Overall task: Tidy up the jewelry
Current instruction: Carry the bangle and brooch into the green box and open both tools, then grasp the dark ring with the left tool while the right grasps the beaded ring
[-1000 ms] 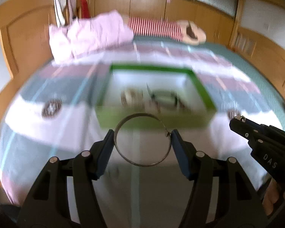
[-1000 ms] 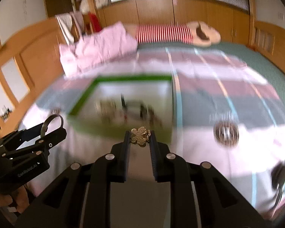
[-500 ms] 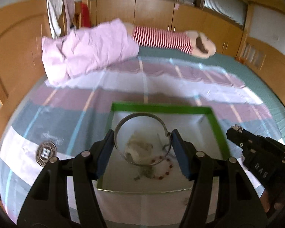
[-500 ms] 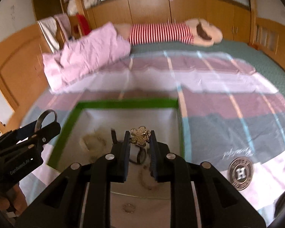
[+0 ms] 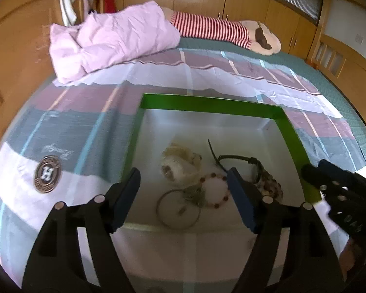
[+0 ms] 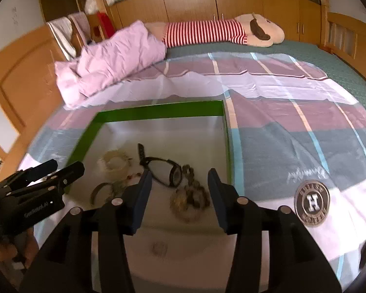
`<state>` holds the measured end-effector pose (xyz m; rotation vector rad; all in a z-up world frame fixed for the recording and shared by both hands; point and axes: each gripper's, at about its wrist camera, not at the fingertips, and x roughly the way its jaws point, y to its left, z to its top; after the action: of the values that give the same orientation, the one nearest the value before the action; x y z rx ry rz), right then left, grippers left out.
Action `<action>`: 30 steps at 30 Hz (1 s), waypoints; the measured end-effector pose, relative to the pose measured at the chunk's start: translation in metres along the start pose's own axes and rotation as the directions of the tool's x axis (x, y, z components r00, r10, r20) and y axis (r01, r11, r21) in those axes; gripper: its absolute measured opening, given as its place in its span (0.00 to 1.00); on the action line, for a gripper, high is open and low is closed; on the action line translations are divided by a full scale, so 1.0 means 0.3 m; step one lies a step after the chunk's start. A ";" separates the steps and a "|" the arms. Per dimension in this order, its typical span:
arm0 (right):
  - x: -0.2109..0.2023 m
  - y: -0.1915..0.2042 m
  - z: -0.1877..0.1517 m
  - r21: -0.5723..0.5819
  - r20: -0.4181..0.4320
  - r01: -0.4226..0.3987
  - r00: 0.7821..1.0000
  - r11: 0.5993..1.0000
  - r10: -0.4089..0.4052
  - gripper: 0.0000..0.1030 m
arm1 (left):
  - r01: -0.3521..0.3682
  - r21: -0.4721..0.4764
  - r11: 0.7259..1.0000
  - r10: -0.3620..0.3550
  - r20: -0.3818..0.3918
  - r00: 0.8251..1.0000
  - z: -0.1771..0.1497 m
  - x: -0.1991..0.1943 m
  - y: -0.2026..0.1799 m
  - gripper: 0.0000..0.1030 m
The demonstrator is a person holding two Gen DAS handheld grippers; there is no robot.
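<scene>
A green-rimmed tray [image 5: 208,104] with a white floor lies on the bed sheet. My left gripper [image 5: 185,193] hangs over its near edge; its jaws are opening and nothing is between them. Just below it, the thin metal bangle [image 5: 178,210] lies flat on the tray floor. My right gripper [image 6: 180,190] is also opening and empty above the tray [image 6: 158,111]. Under it, the gold flower brooch [image 6: 181,202] rests beside a cluster of brown beads [image 6: 195,188]. A black watch [image 6: 163,171], a red bead bracelet [image 5: 214,190] and a cream fluffy piece [image 5: 180,166] lie in the tray too.
The striped sheet carries a round printed H badge [image 5: 47,173] left of the tray. A small round piece [image 6: 159,247] lies on the sheet in front of it. A pink quilt [image 5: 109,41] and a striped plush toy [image 5: 207,28] lie at the far end, against wooden cabinets.
Both grippers moved forward over the tray and opened. The left one let go of the bangle and the right one let go of the flower brooch; both pieces now lie in the tray.
</scene>
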<state>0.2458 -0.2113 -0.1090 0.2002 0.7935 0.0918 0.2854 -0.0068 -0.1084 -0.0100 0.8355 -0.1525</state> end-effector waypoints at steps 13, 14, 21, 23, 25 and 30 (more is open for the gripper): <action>0.174 0.119 -0.280 -0.106 -0.216 -0.007 0.976 0.994 -0.016 0.46 | -0.098 -0.049 0.994 0.087 -0.188 0.978 -0.400 -0.071 0.128 0.75; 0.207 0.132 -0.279 -0.114 -0.228 0.012 0.973 0.993 -0.038 0.46 | -0.099 -0.052 0.994 0.087 -0.194 0.977 -0.413 -0.074 0.133 0.75; 0.211 0.180 -0.312 -0.178 -0.241 0.064 0.965 0.982 -0.106 0.22 | -0.077 -0.043 0.996 0.067 -0.198 0.978 -0.447 -0.098 0.129 0.75; 0.186 0.169 -0.335 -0.182 -0.248 0.050 0.964 0.982 -0.095 0.21 | -0.071 -0.049 0.996 0.060 -0.198 0.978 -0.455 -0.092 0.135 0.75; 0.138 0.148 -0.378 -0.174 -0.255 0.029 0.964 0.984 -0.073 0.21 | -0.065 -0.053 0.996 0.054 -0.200 0.978 -0.457 -0.082 0.135 0.75; 0.047 0.093 -0.441 -0.132 -0.254 0.019 0.966 0.991 -0.052 0.25 | -0.045 -0.048 0.998 0.035 -0.200 0.979 -0.461 -0.052 0.120 0.70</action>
<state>0.1608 -0.1627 -0.2034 0.0519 1.0458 0.1364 0.1775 0.0382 -0.1923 -0.0272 1.0393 -0.0943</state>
